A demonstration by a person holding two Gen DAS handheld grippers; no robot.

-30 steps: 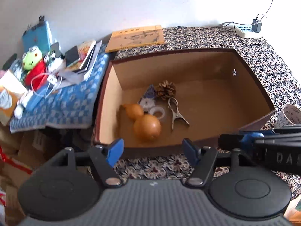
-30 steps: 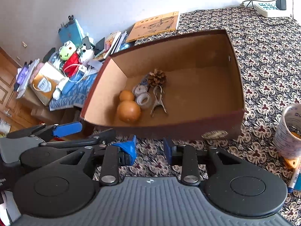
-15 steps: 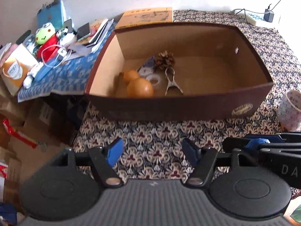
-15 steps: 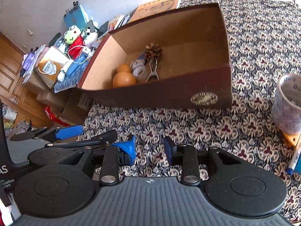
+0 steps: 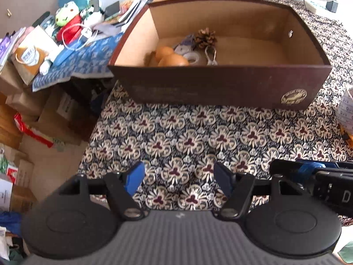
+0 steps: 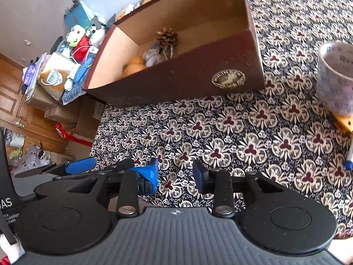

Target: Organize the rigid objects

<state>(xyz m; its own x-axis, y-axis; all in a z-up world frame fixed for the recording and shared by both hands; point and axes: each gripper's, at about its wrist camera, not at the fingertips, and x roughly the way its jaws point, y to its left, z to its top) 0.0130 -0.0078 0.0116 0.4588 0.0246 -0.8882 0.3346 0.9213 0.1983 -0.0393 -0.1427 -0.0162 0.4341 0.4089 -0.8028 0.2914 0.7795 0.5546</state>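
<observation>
**Inspector A:** Report the left gripper [image 5: 177,180].

**Inspector B:** Jaws spread wide, nothing between them. Only the flower-patterned cloth [image 5: 198,132] shows in the gap. It hangs over the near part of the table, short of the brown box [image 5: 220,86].

**Inspector A:** And the right gripper [image 6: 175,173]?

**Inspector B:** Jaws parted by a narrower gap and opening at this moment. Nothing is between the blue pads [image 6: 152,170]. It sits just right of the left tool, whose fingers show at the left edge of the right wrist view.

**Inspector A:** Location of the items?

**Inspector B:** All inside the box, gathered toward its left end. A large orange ball [image 5: 173,61] lies nearest the front wall, a smaller orange ball [image 5: 164,52] just behind it. A tape roll [image 5: 193,57] and a metal clip [image 5: 210,55] lie to their right; a pine cone [image 5: 205,37] sits farther back. Whether the pieces touch I cannot tell.

**Inspector A:** Outside the box?

**Inspector B:** A printed cup [image 6: 336,77] stands on the cloth to the right, well apart from the box. A blue-capped marker [image 6: 349,156] lies nearer, at the right edge.
</observation>
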